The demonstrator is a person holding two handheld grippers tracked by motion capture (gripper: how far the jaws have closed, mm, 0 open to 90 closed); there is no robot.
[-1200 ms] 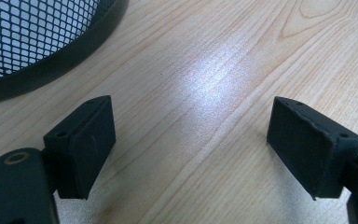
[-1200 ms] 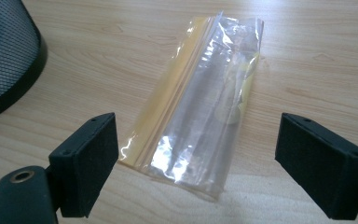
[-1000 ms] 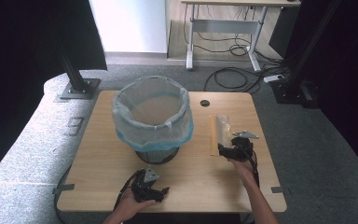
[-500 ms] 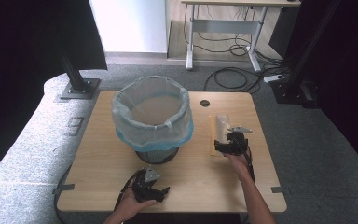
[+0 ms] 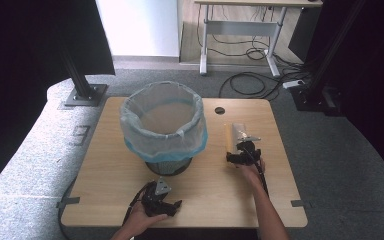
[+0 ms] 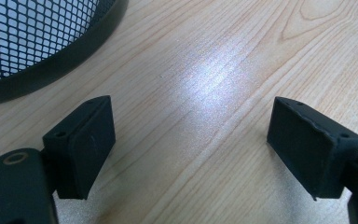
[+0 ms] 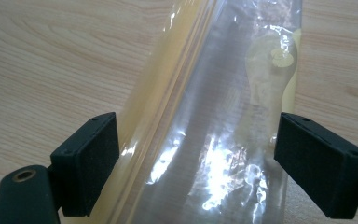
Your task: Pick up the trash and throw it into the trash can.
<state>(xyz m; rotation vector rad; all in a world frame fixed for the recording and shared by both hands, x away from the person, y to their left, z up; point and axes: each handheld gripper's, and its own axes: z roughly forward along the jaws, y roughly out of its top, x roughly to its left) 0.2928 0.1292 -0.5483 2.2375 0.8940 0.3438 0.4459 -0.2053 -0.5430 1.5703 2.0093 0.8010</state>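
A wooden table (image 5: 120, 190) is carrying a black mesh wastebasket (image 5: 167, 165) lined with a pale blue plastic bag (image 5: 163, 127), whose edge is folding down over the rim. The basket is sitting left of the table's middle, toward the far side. A round black cable hole (image 5: 219, 110) is showing in the tabletop just beyond and to the right of it.

To the right of the basket, a long clear plastic packet (image 5: 236, 134) with a yellow strip along one side is lying flat on the wood, well apart from the basket. The right gripper (image 5: 241, 155) is sitting at the near end of this packet, held by the person's right hand (image 5: 252, 170). In the right gripper view the packet (image 7: 223, 116) is running up between the two black jaws — they are standing wide apart on either side of it, with a gap showing at the right pad, so nothing is being clamped.

The left gripper (image 5: 159, 202) is resting low near the front edge of the table, in the person's left hand (image 5: 140, 222), just in front of the basket. In the left gripper view its jaws are also spreading wide over bare wood, holding nothing — the basket's dark base ring and mesh (image 6: 32, 42) are showing at the upper left.
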